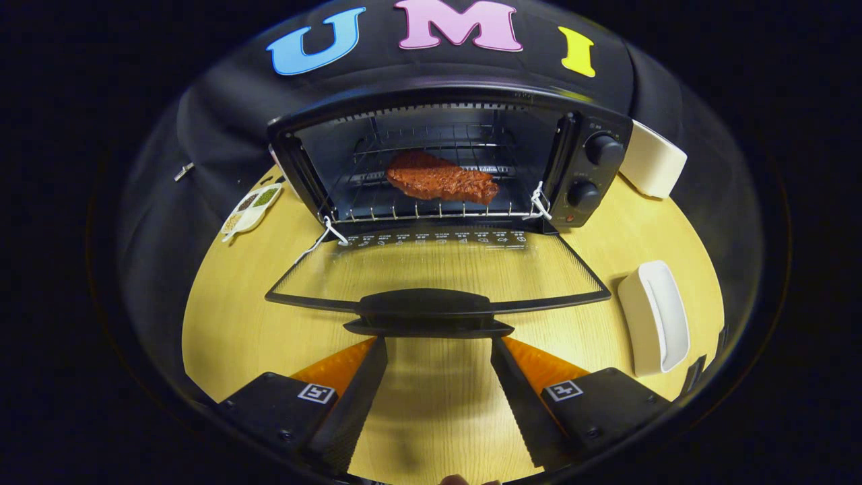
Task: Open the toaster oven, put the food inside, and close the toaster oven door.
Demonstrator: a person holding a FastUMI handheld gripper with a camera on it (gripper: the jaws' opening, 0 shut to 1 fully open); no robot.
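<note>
- I'm looking across a light wood-grain table [256, 323]; a dark cloth wall closes the booth behind it.
- The toaster oven [450, 158] sits at the far side of the table, its glass door [438, 269] folded all the way down flat toward me, so the wood shows through the pane.
- The food [441, 180], a reddish-brown slab like a steak, lies on the wire rack [431, 209] inside the oven cavity, roughly centred.
- Two dark knobs [603, 149] stack on the oven's control panel, on its right side.
- A small white dish with seasonings [250, 209] lies on the table to the left of the oven; a white rectangular container [652, 162] stands to its right, and a white oblong tray [656, 316] lies nearer me on the right side.
- My gripper [438, 350] has its fingers spread wide, holding nothing; the tips sit just short of the door handle [427, 313], and I can't tell whether they touch it.
- A row of small print runs along the door's hinge edge, too small for me to read; the markings by the knobs are just as unclear.
- Each finger mount carries a square black-and-white marker [316, 393].
</note>
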